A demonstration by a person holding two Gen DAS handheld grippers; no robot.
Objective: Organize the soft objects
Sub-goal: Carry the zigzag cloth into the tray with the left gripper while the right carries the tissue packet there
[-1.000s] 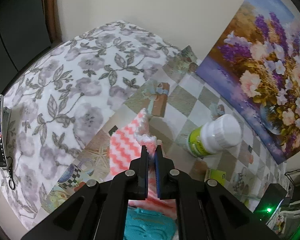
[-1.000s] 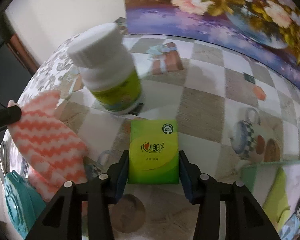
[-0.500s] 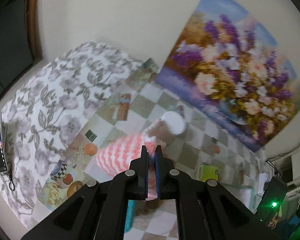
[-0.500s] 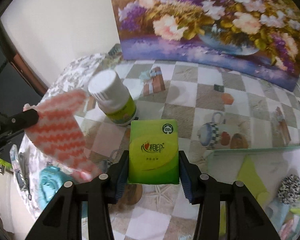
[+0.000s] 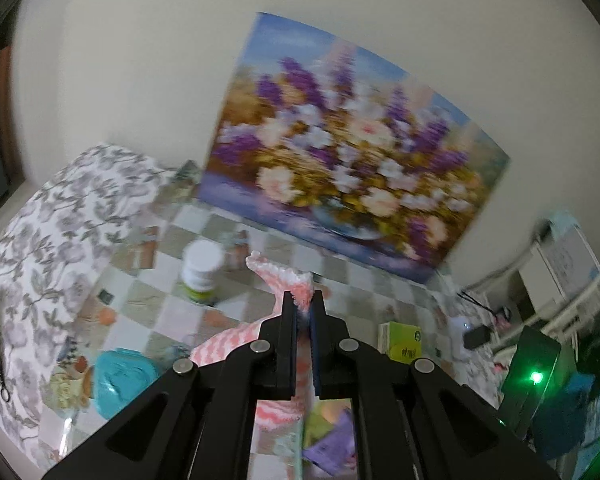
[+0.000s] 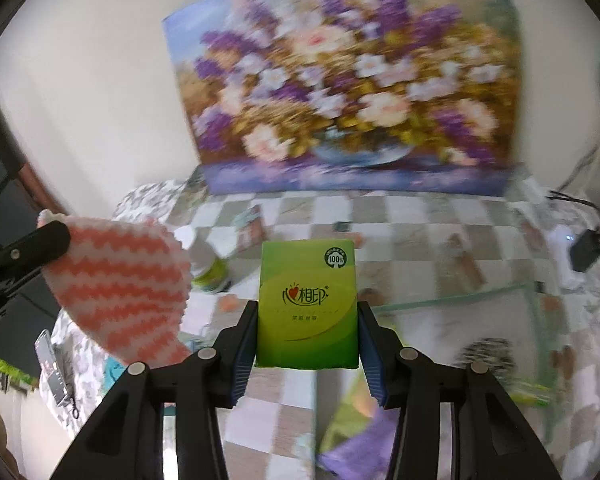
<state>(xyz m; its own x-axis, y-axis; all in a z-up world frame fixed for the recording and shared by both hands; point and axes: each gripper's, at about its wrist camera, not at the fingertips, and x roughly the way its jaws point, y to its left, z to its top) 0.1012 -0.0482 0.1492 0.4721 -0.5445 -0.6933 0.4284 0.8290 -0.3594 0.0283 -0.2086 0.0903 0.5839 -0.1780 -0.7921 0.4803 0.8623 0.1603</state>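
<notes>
My left gripper is shut on a pink-and-white zigzag cloth, which hangs from its tips high above the table. In the right wrist view the cloth hangs at the left from the left gripper's fingers. My right gripper is shut on a green tissue pack and holds it flat, lifted above the table. The pack also shows in the left wrist view.
A white bottle with a green label stands on the checkered tablecloth. A teal lidded box lies at the left. A glass-edged tray with soft items is at the right. A floral painting leans on the wall.
Both grippers have risen and tilted up, each with its load. The table and bottle now look smaller and farther, and more of the painting and wall shows.
</notes>
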